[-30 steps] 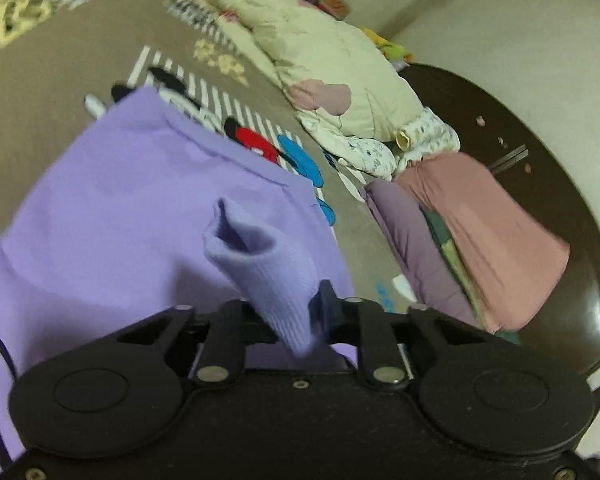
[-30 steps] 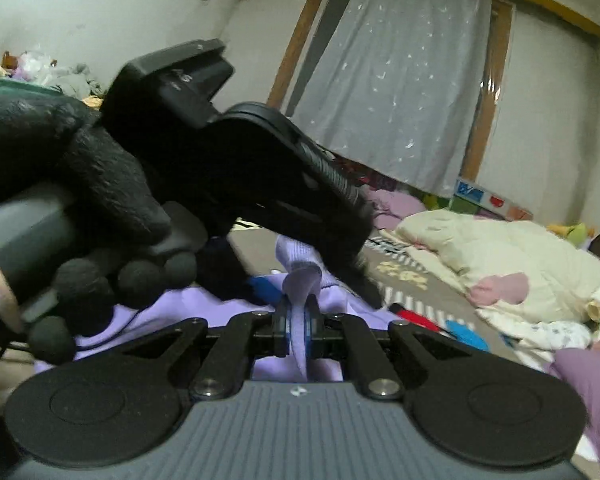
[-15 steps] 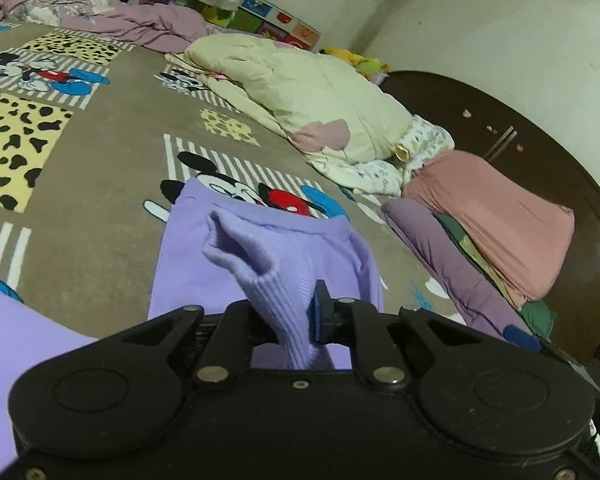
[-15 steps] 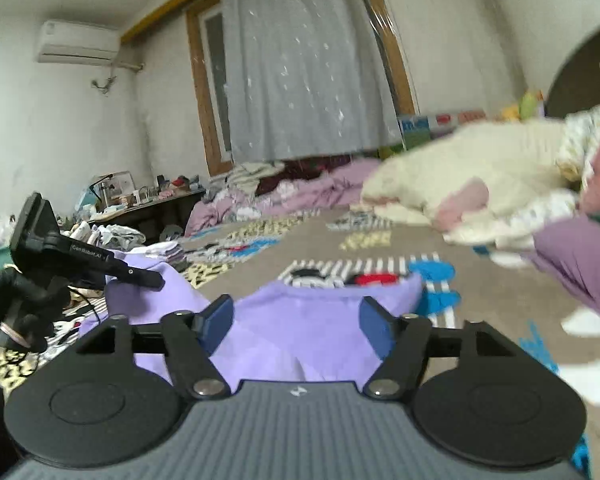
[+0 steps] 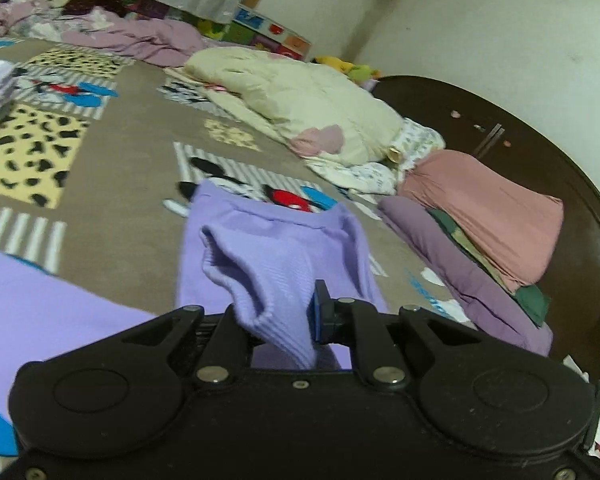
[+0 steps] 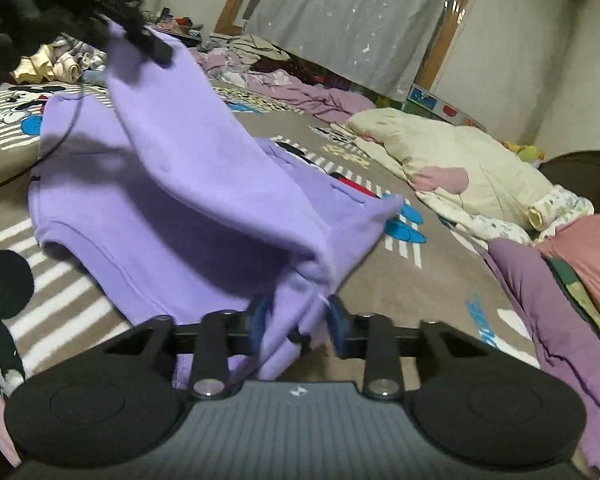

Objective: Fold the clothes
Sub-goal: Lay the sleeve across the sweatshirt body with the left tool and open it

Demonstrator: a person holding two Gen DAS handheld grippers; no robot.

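A lilac sweatshirt lies spread on the patterned bedspread. My left gripper is shut on its ribbed sleeve cuff. In the right wrist view that same gripper, held by a black-gloved hand, lifts the sleeve up at the top left. The sleeve slopes down from there to my right gripper. A bunched fold of the lilac fabric sits between its blue pads, and the jaws are closing on it; a small gap still shows at the right pad.
A cream quilt and stacked pink and purple pillows lie at the right against a dark wooden headboard. Crumpled clothes heap along the far edge under a grey curtain. A black cable crosses the sweatshirt.
My right gripper let go of the fabric it pinched, opened wide, and now narrows around a fold lower down the sleeve. The left gripper carried the cuff sideways and slightly up.
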